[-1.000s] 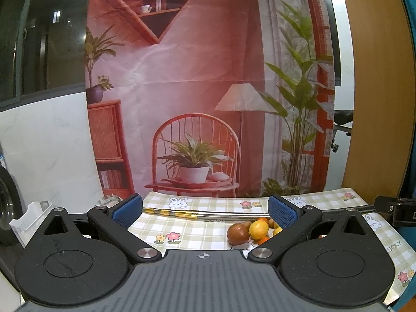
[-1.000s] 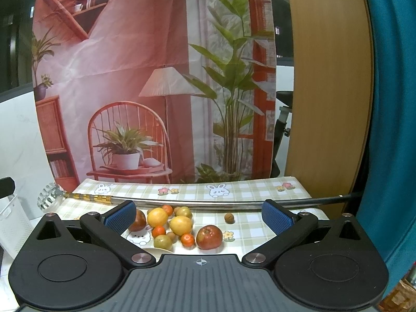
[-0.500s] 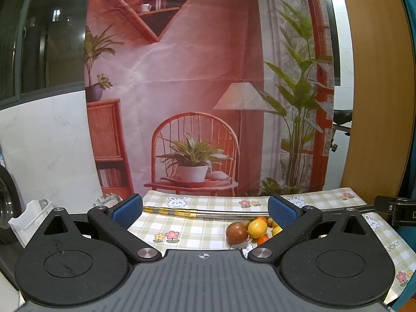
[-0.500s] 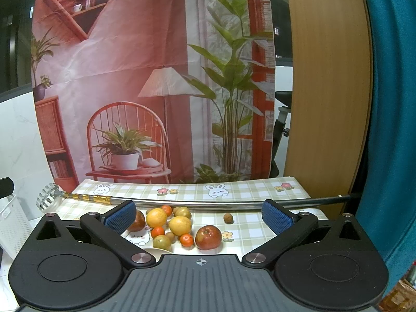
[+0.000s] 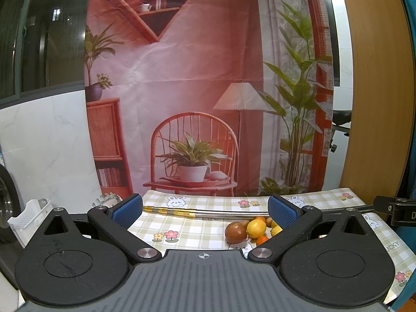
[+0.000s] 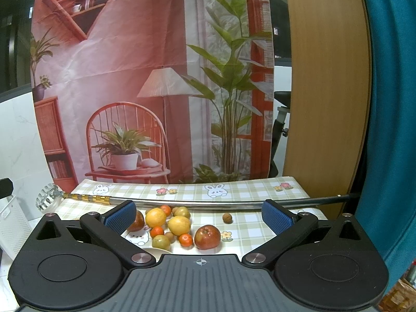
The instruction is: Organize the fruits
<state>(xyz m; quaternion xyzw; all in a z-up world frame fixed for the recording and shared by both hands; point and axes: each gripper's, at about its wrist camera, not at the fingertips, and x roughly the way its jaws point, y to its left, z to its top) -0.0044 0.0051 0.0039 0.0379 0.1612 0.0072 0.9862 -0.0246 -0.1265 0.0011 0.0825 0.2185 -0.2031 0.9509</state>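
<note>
The fruits [image 6: 179, 227] were clustered on the checked tablecloth [image 6: 249, 195], just in front of a long metal rod [image 6: 208, 204]. The left gripper [image 5: 205, 214] and right gripper [image 6: 199, 217] were held wide apart, empty.

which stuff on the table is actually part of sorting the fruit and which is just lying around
Part of the job:
red apple
two yellow citrus fruits
small orange fruits
greenish fruit
small brown nut-like piece, apart from the pile

Just lying about:
long metal rod across the checked tablecloth
white perforated basket off the table's left side, though it could be meant for the fruit
</note>
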